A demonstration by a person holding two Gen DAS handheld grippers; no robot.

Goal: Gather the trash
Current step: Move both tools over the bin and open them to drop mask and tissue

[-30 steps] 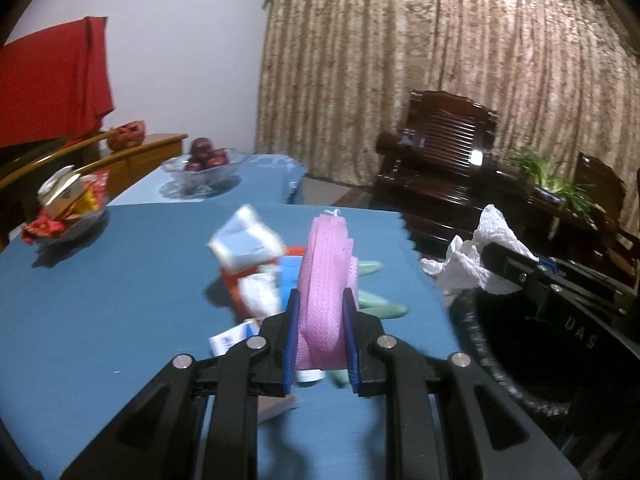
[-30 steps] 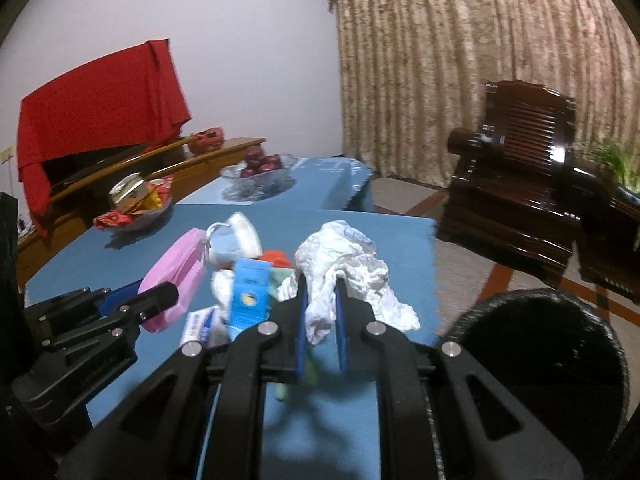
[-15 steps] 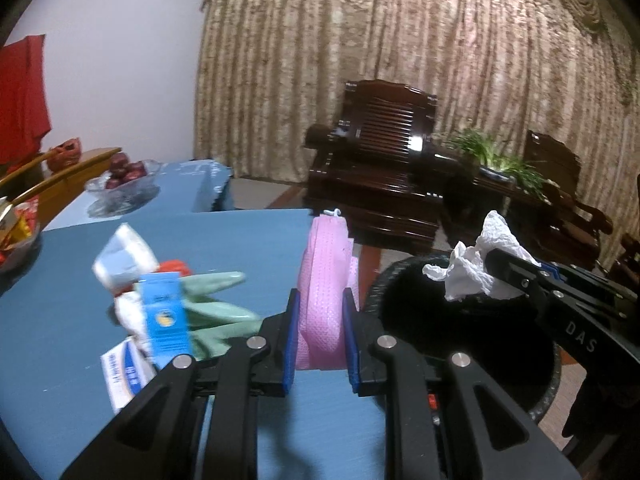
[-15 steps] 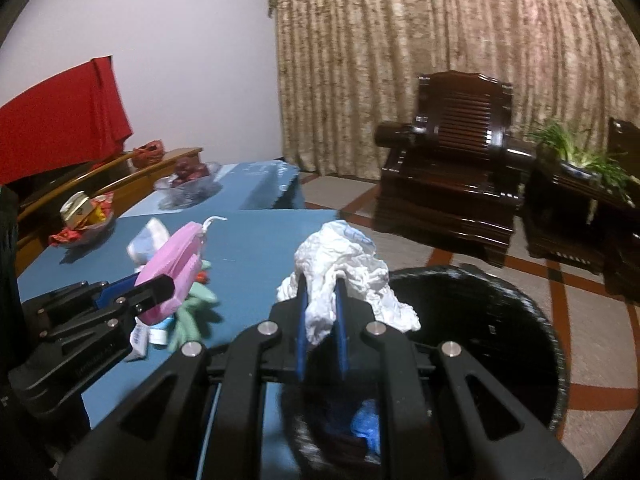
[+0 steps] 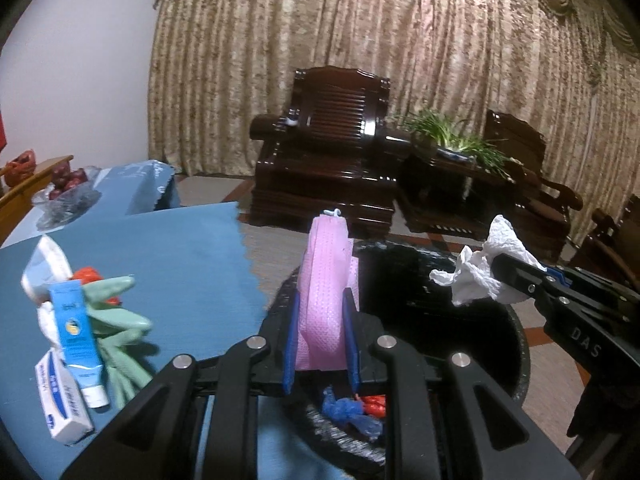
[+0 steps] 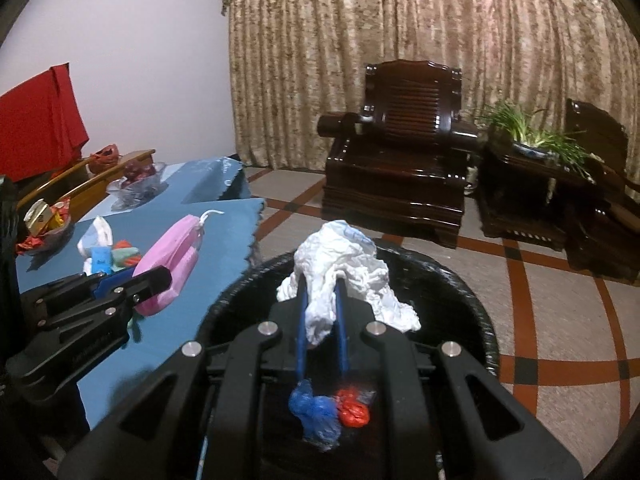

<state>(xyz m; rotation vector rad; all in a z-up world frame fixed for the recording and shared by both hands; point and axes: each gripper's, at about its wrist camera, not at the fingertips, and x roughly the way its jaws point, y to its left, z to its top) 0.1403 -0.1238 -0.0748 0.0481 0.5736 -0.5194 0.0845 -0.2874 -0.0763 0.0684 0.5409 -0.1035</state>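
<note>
My left gripper (image 5: 322,312) is shut on a pink face mask (image 5: 326,280) and holds it over the near rim of a black trash bin (image 5: 516,344). My right gripper (image 6: 322,292) is shut on a crumpled white tissue (image 6: 340,264) above the same bin (image 6: 476,304). Blue and red crumpled wrappers (image 6: 328,404) lie in the bin. More trash stays on the blue table (image 5: 180,248): a blue tube (image 5: 76,328), a white box (image 5: 62,400), a green glove (image 5: 120,312) and a white bag (image 5: 40,268).
A glass fruit bowl (image 5: 66,192) and a snack dish (image 6: 44,220) stand at the table's far side. A dark wooden armchair (image 6: 400,160) and a side table with a plant (image 6: 536,140) stand on the tiled floor beyond the bin.
Both grippers swung right from over the table to over the bin, still holding the mask and the tissue.
</note>
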